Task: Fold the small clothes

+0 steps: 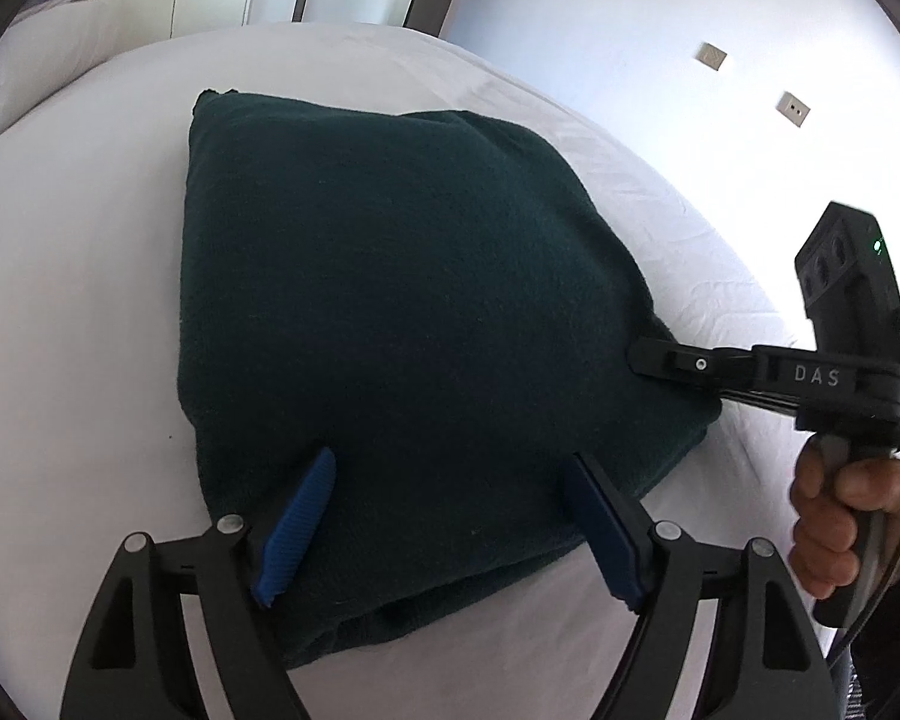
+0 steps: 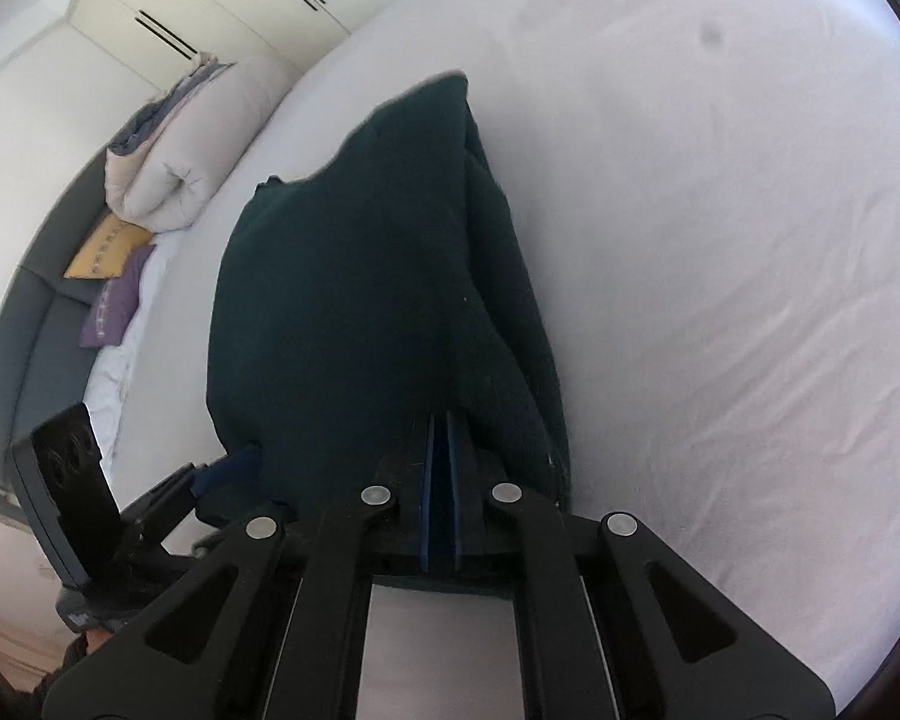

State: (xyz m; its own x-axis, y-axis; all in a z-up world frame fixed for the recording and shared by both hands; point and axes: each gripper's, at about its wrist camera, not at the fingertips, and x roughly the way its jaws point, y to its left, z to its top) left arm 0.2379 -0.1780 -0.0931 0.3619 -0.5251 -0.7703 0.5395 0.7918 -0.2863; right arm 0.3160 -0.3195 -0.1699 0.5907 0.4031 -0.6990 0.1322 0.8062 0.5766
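Observation:
A dark green garment [image 1: 402, 312] lies folded in layers on the white bed sheet [image 1: 78, 300]. My left gripper [image 1: 450, 468] is open, its blue pads [image 1: 300, 522] spread over the garment's near edge. My right gripper [image 2: 444, 420] is shut on the garment's right edge [image 2: 354, 300]. It also shows in the left wrist view [image 1: 636, 357], held by a hand at the far right. The garment's far corner is a little raised in the right wrist view.
A rolled white duvet [image 2: 180, 150] and yellow [image 2: 108, 246] and purple [image 2: 117, 306] cushions lie at the bed's head. White wardrobe doors [image 2: 210, 6] stand behind. A wall with two switch plates [image 1: 792, 108] is at the right.

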